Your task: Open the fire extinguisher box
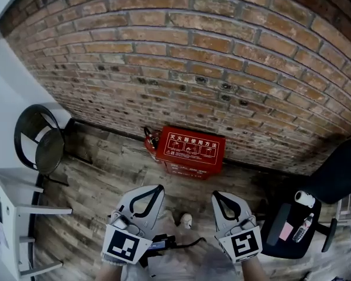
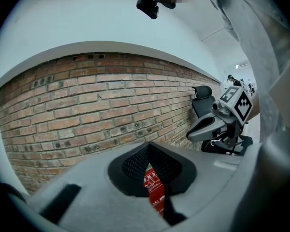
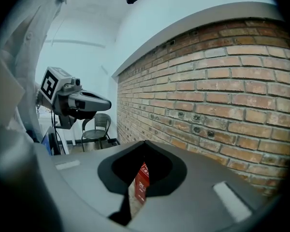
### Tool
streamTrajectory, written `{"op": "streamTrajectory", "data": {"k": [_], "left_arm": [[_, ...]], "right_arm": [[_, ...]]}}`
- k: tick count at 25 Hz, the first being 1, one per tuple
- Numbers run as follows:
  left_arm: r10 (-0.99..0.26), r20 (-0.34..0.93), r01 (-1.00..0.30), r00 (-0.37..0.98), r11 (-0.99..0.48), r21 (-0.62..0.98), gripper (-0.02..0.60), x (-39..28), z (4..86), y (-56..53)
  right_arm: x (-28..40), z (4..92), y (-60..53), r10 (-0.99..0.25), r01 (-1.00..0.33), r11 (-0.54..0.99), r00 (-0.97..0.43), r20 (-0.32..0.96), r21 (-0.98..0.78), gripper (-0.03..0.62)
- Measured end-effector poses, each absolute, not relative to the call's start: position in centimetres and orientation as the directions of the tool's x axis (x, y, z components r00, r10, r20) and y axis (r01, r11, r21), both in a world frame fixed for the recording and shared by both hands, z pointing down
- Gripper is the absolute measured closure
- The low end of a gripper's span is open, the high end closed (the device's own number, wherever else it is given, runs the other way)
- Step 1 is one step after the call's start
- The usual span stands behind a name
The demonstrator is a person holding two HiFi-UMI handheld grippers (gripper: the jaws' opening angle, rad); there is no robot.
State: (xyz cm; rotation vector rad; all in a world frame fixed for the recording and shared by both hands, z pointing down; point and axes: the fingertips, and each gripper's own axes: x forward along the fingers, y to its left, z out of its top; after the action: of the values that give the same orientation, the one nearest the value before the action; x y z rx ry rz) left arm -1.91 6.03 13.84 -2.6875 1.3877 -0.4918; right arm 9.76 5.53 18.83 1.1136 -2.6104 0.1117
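The red fire extinguisher box (image 1: 190,151) stands on the wooden floor against the brick wall, its lid closed, white print on its front. Both grippers hover side by side short of it, pointing at it and not touching it. My left gripper (image 1: 160,188) is shut and empty, its tips meeting. My right gripper (image 1: 214,195) is also shut with nothing held. In the left gripper view a strip of the red box (image 2: 154,188) shows through the slit behind the closed tips (image 2: 147,144). The right gripper view shows the same box (image 3: 141,182) behind its tips (image 3: 145,143).
A black round chair (image 1: 40,139) stands at the left by a white table (image 1: 11,199). At the right are a dark office chair (image 1: 336,174) and a black seat (image 1: 289,227) carrying a bottle. The brick wall (image 1: 222,69) closes off the far side.
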Motion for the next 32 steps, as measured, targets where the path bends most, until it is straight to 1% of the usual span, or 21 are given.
{"op": "streamTrajectory", "data": {"k": [7,12,26,32], "left_arm": [[-0.767,0.236,-0.738,0.597,-0.64,-0.215,0.581,-1.0,13.5,3.8],[-0.738,0.253,-0.7,0.625,-0.674,-0.237,0.581,-0.3,13.7,2.4],[-0.698,0.301,-0.678,0.649,-0.711,-0.187,0.581,-2.0,17.1,1.0],[-0.676,0.341,-0.674,0.654,-0.724,-0.144,0.581,-2.5,19.7,0.6]], "right_arm": [[10.1,18.0,4.3,-0.726,-0.747,0.662,-0.623,0.292,0.053,0.591],[10.0,18.1,3.3,-0.735,-0.758,0.65,-0.609,0.297,0.053,0.591],[7.0,21.2,1.5,-0.688,-0.725,0.686,-0.621,0.375,0.06,0.591],[7.0,23.6,1.0,-0.687,-0.749,0.663,-0.601,0.408,0.013,0.591]]}}
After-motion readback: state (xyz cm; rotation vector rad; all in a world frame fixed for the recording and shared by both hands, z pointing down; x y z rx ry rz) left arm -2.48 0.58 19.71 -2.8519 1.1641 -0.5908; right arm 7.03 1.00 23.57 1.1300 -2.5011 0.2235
